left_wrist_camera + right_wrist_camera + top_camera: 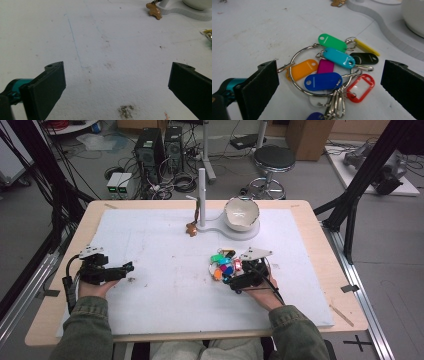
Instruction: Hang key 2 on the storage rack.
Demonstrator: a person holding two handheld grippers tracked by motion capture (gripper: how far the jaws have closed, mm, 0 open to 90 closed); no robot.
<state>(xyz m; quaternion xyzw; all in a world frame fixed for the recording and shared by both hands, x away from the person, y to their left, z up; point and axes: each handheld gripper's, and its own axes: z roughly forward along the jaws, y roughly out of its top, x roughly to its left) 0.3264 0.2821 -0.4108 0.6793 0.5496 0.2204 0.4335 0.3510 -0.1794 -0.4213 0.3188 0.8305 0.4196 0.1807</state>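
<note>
Right gripper (329,82) of mine stands wide open around the key ring (322,72), which lies flat on the worktop (165,270) at centre right. Closing may catch only a slippery tag, so the ring could slide away. My left gripper (117,82) waits open at lower left.

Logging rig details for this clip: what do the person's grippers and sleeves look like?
Both the left gripper and the right gripper are black, each topped by a grey three-cornered plate and trailing a black cable. Their jaws are flat black pads with a small hole near the tip; a teal part sits behind one jaw. The sleeves are olive green.
</note>
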